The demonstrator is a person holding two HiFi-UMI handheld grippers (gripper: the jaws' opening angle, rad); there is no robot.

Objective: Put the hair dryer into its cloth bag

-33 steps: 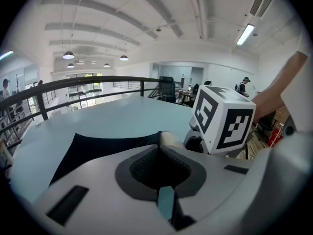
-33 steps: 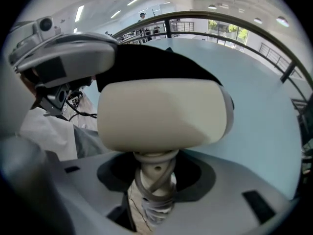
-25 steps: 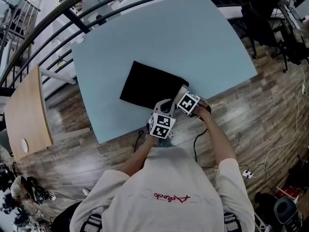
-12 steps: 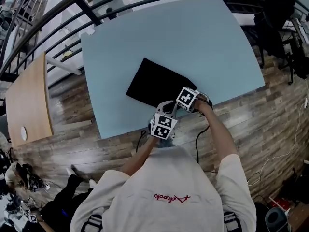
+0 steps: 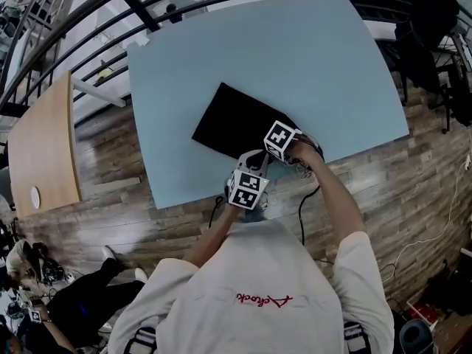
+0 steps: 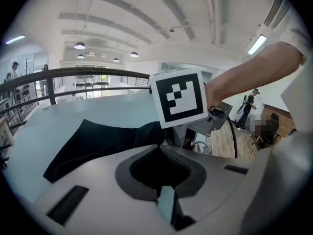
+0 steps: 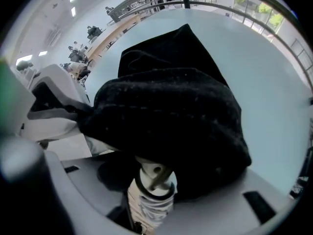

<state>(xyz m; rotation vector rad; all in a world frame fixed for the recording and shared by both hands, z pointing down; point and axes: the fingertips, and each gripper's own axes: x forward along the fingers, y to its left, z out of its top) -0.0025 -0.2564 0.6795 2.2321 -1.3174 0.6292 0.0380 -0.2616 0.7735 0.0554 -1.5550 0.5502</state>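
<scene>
A black cloth bag [image 5: 236,120] lies flat on the pale blue table [image 5: 310,57], its mouth towards the near edge. My left gripper [image 5: 251,167] is at that mouth, shut on the bag's edge [image 6: 142,136]. My right gripper [image 5: 286,153] points steeply down just to its right, shut on the white hair dryer. Only the hair dryer's handle end [image 7: 155,172] and ribbed cord sleeve show. The bag [image 7: 171,106] is draped over the rest. The left gripper [image 7: 54,106] shows in the right gripper view, pulling the cloth to the left.
The hair dryer's cable [image 5: 301,212] hangs over the table's near edge to the wood floor. A wooden table [image 5: 44,146] stands to the left and a dark railing [image 5: 147,13] runs behind. People sit at lower left [image 5: 74,301].
The right gripper has moved left along the bag's near edge and tipped further down. The left gripper has drawn slightly back towards the table's edge. The bag's far part lies as before.
</scene>
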